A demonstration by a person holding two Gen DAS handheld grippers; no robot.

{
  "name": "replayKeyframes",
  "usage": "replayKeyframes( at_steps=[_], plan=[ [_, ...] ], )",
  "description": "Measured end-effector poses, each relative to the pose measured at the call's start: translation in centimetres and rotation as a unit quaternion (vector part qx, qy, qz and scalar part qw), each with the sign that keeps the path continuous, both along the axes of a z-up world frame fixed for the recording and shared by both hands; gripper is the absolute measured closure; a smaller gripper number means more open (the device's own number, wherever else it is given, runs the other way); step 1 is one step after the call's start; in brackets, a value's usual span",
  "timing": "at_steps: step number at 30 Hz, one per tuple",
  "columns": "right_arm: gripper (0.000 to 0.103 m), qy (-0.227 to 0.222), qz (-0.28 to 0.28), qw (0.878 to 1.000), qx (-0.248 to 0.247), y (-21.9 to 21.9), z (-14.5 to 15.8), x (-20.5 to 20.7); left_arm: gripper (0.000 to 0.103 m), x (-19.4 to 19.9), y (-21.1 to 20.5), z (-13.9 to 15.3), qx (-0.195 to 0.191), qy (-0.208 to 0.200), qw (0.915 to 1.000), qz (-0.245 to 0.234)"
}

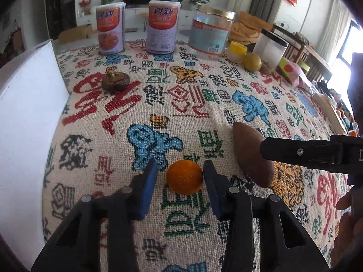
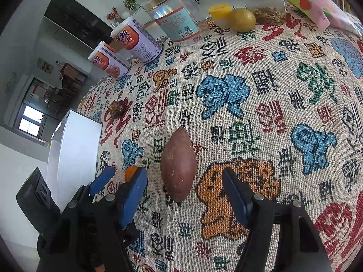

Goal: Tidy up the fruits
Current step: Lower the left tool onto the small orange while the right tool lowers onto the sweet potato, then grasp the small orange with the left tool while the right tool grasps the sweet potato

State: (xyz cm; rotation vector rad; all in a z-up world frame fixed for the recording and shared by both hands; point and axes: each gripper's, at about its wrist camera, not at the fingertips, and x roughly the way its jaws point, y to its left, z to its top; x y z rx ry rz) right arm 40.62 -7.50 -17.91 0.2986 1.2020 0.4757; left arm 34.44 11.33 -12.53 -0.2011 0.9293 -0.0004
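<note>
A small orange [image 1: 184, 176] lies on the patterned cloth between the blue pads of my left gripper [image 1: 180, 172], which is open around it with a small gap on each side. A brown sweet potato [image 2: 178, 164] lies just right of it and also shows in the left wrist view [image 1: 251, 154]. My right gripper [image 2: 184, 182] is open, its fingers on either side of the potato's near end. In the right wrist view the orange [image 2: 130, 173] is mostly hidden behind the left gripper. A white box [image 1: 27, 113] stands at the left. A yellow-green round fruit [image 1: 251, 61] sits at the back.
Two cans [image 1: 111, 28] [image 1: 163, 27], a clear jar [image 1: 212, 31], a yellow-lidded cup [image 1: 237, 51] and a clear container [image 1: 270, 47] line the table's far edge. A dark mushroom [image 1: 115, 81] lies at the left. A pink packet [image 2: 322, 11] is at the back right.
</note>
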Motion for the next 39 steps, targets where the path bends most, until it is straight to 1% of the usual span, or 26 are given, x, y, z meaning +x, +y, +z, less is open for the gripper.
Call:
replayKeyframes(
  at_steps=[1, 2, 3, 4, 5, 6, 8, 10, 12, 14, 17, 20, 22, 24, 26, 27, 28, 29, 30, 31, 32, 33, 35, 39],
  plan=[
    [0.037, -0.004, 0.004, 1.000, -0.007, 0.4, -0.3, 0.0, 0.069, -0.2, 0.1, -0.1, -0.008, -0.002, 1.0000, 0.000],
    [0.041, -0.006, 0.011, 1.000, -0.013, 0.9, -0.5, 0.0, 0.071, -0.4, 0.2, -0.1, -0.008, -0.007, 0.9999, 0.001],
    [0.043, -0.007, 0.018, 1.000, -0.019, 1.4, -0.7, 0.0, 0.072, -0.7, 0.2, 0.0, -0.002, -0.011, 0.9999, 0.005],
    [0.049, -0.007, 0.025, 0.999, -0.027, 2.0, -1.1, 0.0, 0.073, -1.0, 0.3, 0.1, 0.001, -0.014, 0.9999, 0.008],
    [0.061, -0.005, 0.031, 0.999, -0.037, 2.6, -1.4, -0.1, 0.073, -1.3, 0.5, 0.2, -0.004, -0.017, 0.9998, 0.011],
    [0.062, -0.007, 0.036, 0.998, -0.050, 2.9, -1.8, -0.2, 0.073, -1.6, 0.7, 0.4, -0.010, -0.019, 0.9997, 0.013],
    [0.063, -0.017, 0.036, 0.997, -0.060, 2.9, -1.5, -0.7, 0.074, -2.8, 1.1, 1.3, -0.018, -0.025, 0.9994, 0.015],
    [0.063, -0.009, 0.035, 0.999, -0.040, 1.8, -1.2, -1.9, 0.074, -4.4, 1.2, 2.3, -0.031, -0.031, 0.9990, 0.012],
    [0.063, -0.008, 0.041, 0.999, -0.027, 0.4, -0.6, -3.7, 0.074, -6.4, 0.9, 3.2, -0.048, -0.033, 0.9983, -0.004],
    [0.063, -0.014, 0.052, 0.998, -0.034, -1.1, 0.2, -6.3, 0.074, -8.4, -0.3, 3.8, -0.055, -0.032, 0.9975, -0.031],
    [0.063, -0.023, 0.064, 0.996, -0.051, -3.4, 1.2, -10.5, 0.074, -11.9, -2.7, 4.0, -0.044, -0.028, 0.9957, -0.077],
    [0.063, -0.045, 0.070, 0.994, -0.074, -5.7, 1.8, -15.3, 0.073, -15.2, -4.8, 3.1, -0.037, -0.020, 0.9929, -0.112],
    [0.063, -0.066, 0.068, 0.991, -0.096, -6.6, 1.6, -18.3, 0.073, -16.6, -5.9, 2.2, -0.021, -0.016, 0.9918, -0.125],
    [0.063, -0.076, 0.059, 0.990, -0.107, -7.3, 0.5, -20.7, 0.073, -17.6, -6.7, 1.2, 0.000, -0.016, 0.9911, -0.132],
    [0.063, -0.086, 0.051, 0.988, -0.115, -7.5, -0.9, -22.3, 0.070, -18.1, -6.9, 0.4, 0.008, -0.018, 0.9913, -0.130],
    [0.063, -0.090, 0.045, 0.988, -0.120, -7.4, -1.5, -22.8, 0.061, -18.3, -7.0, 0.0, 0.019, -0.018, 0.9919, -0.124],
    [0.062, -0.099, 0.034, 0.988, -0.118, -7.4, -1.9, -23.2, 0.043, -18.5, -6.9, -0.4, 0.026, -0.015, 0.9927, -0.117],
    [0.055, -0.112, 0.022, 0.987, -0.110, -7.5, -1.9, -23.6, 0.038, -18.7, -6.7, -0.5, 0.025, -0.018, 0.9931, -0.113],
    [0.048, -0.117, 0.012, 0.988, -0.104, -7.6, -1.9, -23.9, 0.034, -18.9, -6.5, -0.5, 0.023, -0.023, 0.9934, -0.110],
    [0.032, -0.122, 0.001, 0.988, -0.100, -7.8, -1.8, -24.1, 0.030, -19.0, -6.4, -0.5, 0.025, -0.022, 0.9938, -0.106],
    [0.024, -0.129, -0.009, 0.987, -0.099, -7.9, -1.8, -24.4, 0.029, -19.0, -6.3, -0.5, 0.025, -0.020, 0.9940, -0.105],
    [0.023, -0.135, -0.017, 0.985, -0.103, -7.9, -1.9, -24.6, 0.029, -18.9, -6.3, -0.6, 0.024, -0.019, 0.9940, -0.105],
    [0.023, -0.134, -0.023, 0.985, -0.109, -8.1, -2.5, -24.8, 0.028, -18.9, -6.5, -0.7, 0.030, -0.020, 0.9939, -0.105],
    [0.020, -0.146, -0.031, 0.982, -0.116, -8.1, -2.6, -24.9, 0.022, -18.7, -7.6, -1.0, 0.062, -0.018, 0.9916, -0.112]
  ],
)
